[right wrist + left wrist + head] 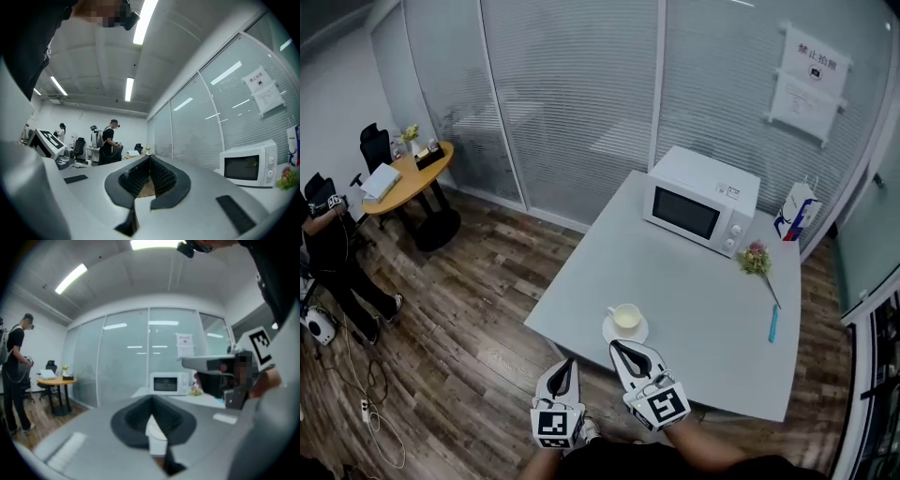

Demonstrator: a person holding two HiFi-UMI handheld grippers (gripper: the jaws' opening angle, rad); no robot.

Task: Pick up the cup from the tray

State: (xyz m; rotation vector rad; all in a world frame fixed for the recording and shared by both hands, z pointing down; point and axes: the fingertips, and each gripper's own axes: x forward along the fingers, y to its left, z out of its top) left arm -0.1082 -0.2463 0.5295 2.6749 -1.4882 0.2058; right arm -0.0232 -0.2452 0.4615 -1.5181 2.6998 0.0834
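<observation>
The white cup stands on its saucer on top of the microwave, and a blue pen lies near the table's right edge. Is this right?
Not quite: the head view shows the cup on its saucer standing on the table, in front of the microwave, not on top. The blue pen does lie near the right edge.

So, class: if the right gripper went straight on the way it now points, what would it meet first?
Probably the cup, just ahead of the right gripper in the head view; height is unclear, so it might pass above.
</observation>
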